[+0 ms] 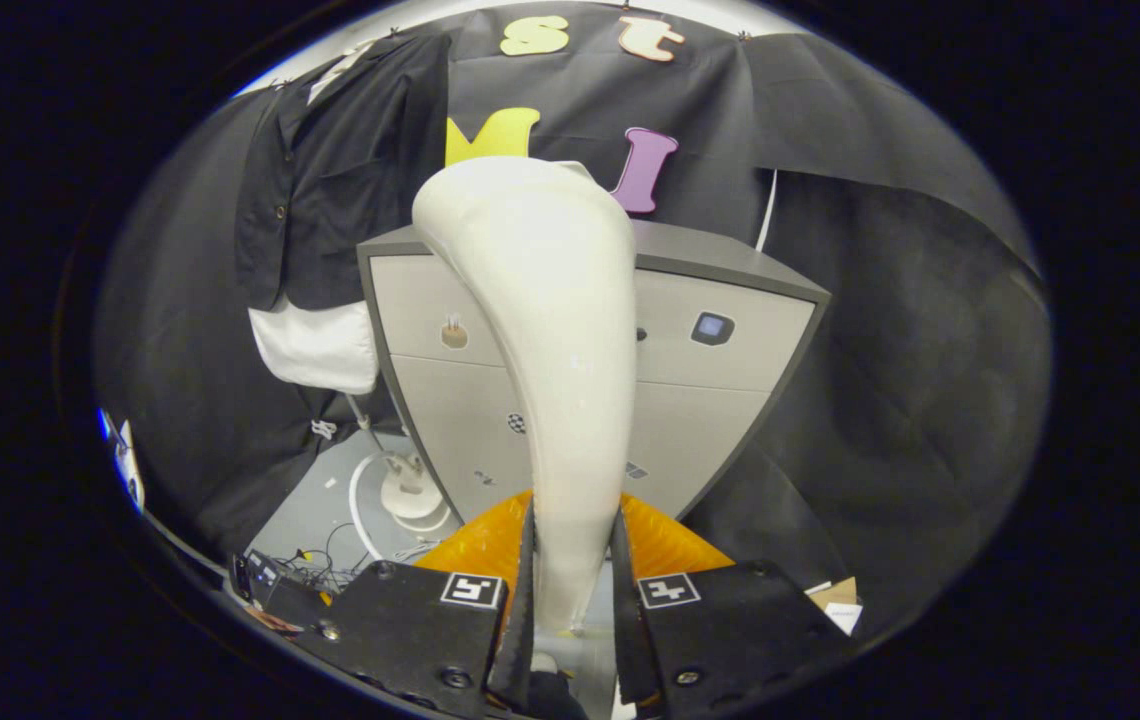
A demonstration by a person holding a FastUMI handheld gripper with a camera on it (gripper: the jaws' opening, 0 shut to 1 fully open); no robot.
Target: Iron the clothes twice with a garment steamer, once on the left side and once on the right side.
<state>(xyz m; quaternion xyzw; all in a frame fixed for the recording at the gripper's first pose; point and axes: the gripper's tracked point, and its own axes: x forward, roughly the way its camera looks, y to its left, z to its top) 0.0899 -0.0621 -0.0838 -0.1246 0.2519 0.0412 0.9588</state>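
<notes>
Obstacles: tall cream-white plastic steamer handle [540, 380], clamped between both gripper [572, 560] fingers, blocks the way straight ahead. Grey two-drawer cabinet [730, 340] stands just beyond it. Far left: black button-front shirt [330, 170] hanging over a white garment [315, 345]. Free room: grey floor [310, 505] left of the cabinet, partly taken by a white round stand base [410, 495] and, apparently, loose cables [330, 570].

grey cabinet [730, 330], cables [330, 570], paper scraps [835, 600]

Cream garment steamer [540, 370] upright, its handle pinched between tool [573, 585] fingers; dark shirt [330, 190] hanging beyond
</notes>
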